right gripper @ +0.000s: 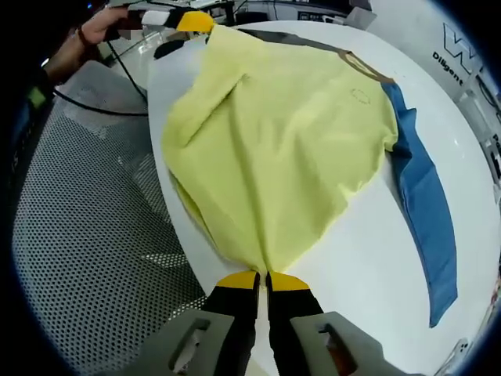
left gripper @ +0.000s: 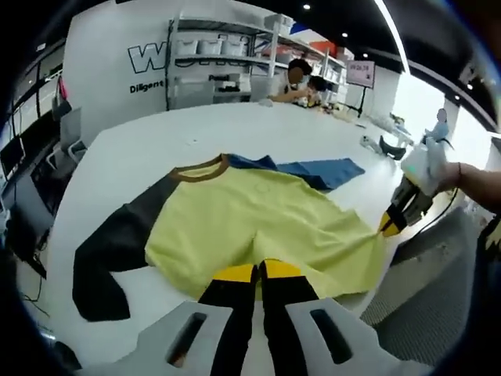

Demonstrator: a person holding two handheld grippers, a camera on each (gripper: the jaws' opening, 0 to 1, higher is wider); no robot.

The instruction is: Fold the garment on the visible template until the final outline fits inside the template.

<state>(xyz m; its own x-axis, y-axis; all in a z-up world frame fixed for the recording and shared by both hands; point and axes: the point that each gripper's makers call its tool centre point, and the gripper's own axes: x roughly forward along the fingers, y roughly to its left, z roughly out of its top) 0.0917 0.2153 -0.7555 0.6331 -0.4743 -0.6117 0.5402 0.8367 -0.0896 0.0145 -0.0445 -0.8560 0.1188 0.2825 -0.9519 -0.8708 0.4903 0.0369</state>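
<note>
In the left gripper view, a yellow shirt (left gripper: 258, 227) with a brown collar, one dark sleeve and one blue sleeve lies spread on the white table (left gripper: 141, 149), and the left gripper (left gripper: 259, 273) is clamped on its near hem. In the right gripper view, the right gripper (right gripper: 262, 278) is closed on another corner of the hem, the cloth rising in soft wrinkles from the table edge.

white wall (left gripper: 109, 86) w/ lettering, shelving (left gripper: 211, 66), ceiling striplight (left gripper: 391, 35)

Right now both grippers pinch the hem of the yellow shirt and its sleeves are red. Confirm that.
Not quite. Both grippers do pinch the yellow shirt at its hem, but the sleeves aren't red: the left gripper view shows one dark sleeve and one blue sleeve.
</note>
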